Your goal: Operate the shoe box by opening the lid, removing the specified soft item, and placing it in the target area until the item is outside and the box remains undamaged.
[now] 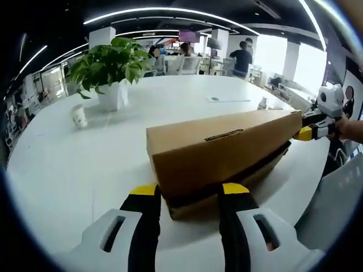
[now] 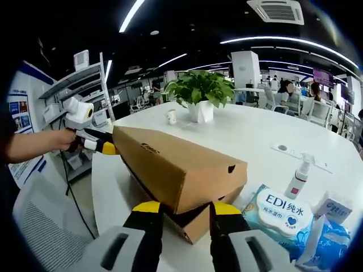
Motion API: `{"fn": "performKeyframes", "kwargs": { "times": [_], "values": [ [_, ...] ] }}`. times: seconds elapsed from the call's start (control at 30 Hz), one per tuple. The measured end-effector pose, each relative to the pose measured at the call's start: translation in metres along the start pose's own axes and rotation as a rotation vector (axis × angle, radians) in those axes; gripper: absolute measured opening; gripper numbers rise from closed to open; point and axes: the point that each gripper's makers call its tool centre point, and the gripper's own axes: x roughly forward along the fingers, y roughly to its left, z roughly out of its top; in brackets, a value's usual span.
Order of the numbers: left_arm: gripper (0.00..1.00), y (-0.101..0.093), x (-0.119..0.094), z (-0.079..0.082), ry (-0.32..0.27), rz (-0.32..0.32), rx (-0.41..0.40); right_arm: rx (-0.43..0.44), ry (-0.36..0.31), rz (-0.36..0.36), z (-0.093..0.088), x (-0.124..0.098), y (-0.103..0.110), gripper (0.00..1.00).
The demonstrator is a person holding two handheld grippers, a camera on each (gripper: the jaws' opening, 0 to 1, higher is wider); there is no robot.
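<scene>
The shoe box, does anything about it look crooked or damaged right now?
The shoe box lid sits lifted and tilted, with a dark gap between it and the base; both grippers are at its ends. No tears or crushing visible; nothing looks spilled on the white table.

The inside of the shoe box (image 2: 181, 170) is hidden by its raised lid (image 2: 170, 161), so no contents can be made out (a dark gap alone is seen). The blue pack (image 2: 281, 218) is cut off by the picture's edge. The white cup (image 1: 79, 115) on the counter (image 1: 68, 164) is too small for detail.
</scene>
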Motion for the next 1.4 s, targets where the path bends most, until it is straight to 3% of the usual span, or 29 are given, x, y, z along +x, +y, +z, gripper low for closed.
{"fn": "performKeyframes", "kwargs": {
  "times": [0.33, 1.4],
  "values": [
    [0.41, -0.002, 0.001, -0.007, 0.032, 0.002, 0.049, -0.016, 0.013, 0.002, -0.004, 0.002, 0.002, 0.31],
    [0.42, -0.002, 0.012, -0.026, 0.071, -0.004, 0.016, -0.025, 0.041, 0.001, -0.020, 0.010, 0.005, 0.36]
  ]
}}
